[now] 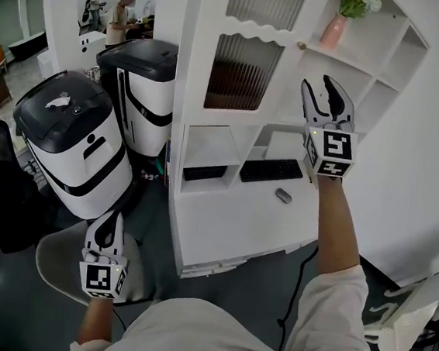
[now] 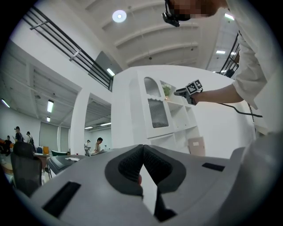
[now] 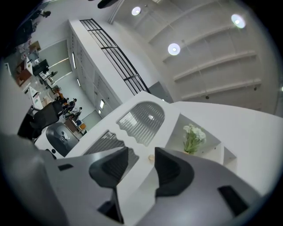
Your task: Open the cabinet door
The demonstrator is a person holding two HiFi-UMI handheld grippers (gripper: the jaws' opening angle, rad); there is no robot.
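right claw (image 1: 320, 84) held apart | cabinet door (image 1: 245, 64) knob (image 1: 301, 45) seen at its 11 o'clock | left claw (image 1: 107, 228) pressed together

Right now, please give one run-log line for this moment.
right gripper: open, short of knob | left gripper: shut, empty, low | cabinet door: closed

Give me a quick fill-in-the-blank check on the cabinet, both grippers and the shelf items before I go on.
1. On the cabinet door, the right gripper frames a small ____ between its open jaws.
2. The left gripper, held low, has its jaws ____.
3. The pink vase on the shelf holds ____.
4. On the desk, the mouse lies beside a black ____.
Missing words: knob; shut; flowers; keyboard.
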